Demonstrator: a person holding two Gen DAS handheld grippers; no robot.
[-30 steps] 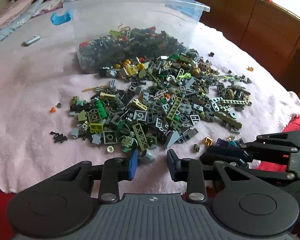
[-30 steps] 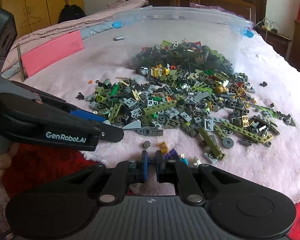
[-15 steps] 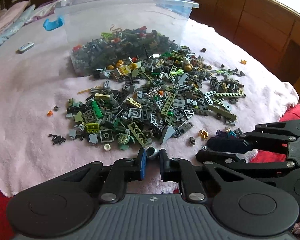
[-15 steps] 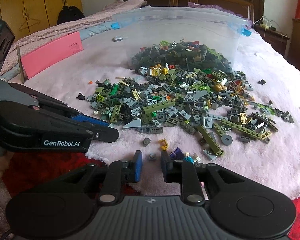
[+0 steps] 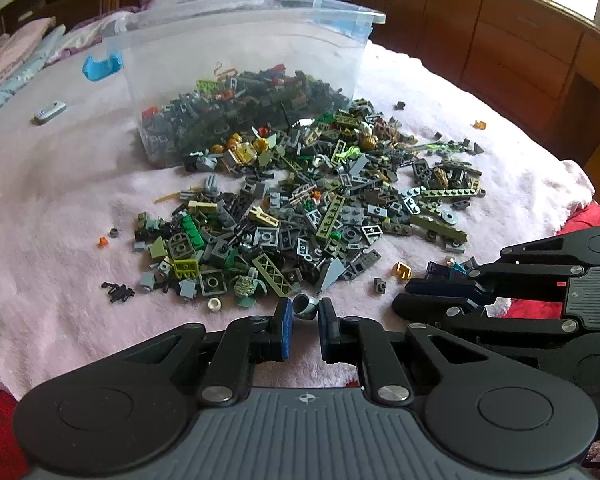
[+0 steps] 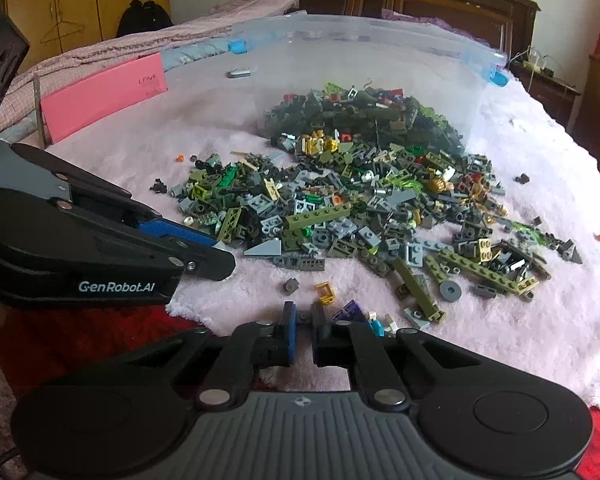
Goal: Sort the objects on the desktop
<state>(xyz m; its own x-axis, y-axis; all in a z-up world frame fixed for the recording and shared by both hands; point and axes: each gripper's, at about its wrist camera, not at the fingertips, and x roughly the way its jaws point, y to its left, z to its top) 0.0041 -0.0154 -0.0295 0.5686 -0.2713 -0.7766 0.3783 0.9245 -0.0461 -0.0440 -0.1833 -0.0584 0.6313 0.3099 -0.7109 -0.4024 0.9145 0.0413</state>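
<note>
Pink fleece blanket [image 5: 60,208] covers a bed, and on it a clear plastic bin [image 5: 240,52] lies tipped on its side with a heap of small building bricks [image 5: 300,208] spilling from its mouth toward the near edge; wooden cabinets line the far wall. At the near fringe of the heap the left tool [image 5: 305,312] is clamped on a small rounded grey piece [image 5: 304,305], pinched between its two tips just above the fleece. The right tool [image 6: 303,320] has its tips drawn close with only a narrow slot between them; a small dark bit seems to sit in that slot, but I cannot tell whether it is truly gripped. Loose pieces lie just ahead of it: a yellow clip [image 6: 325,293], a grey stud [image 6: 290,285] and a purple piece [image 6: 349,312]. The grey piece is curved and held only at the tips, so a slack squeeze or a quick swing could make it squirt out and sink into the pile of the fleece or roll off the near edge. The two tools sit close together, so a careless turn could knock them against each other and jar either catch loose.
</note>
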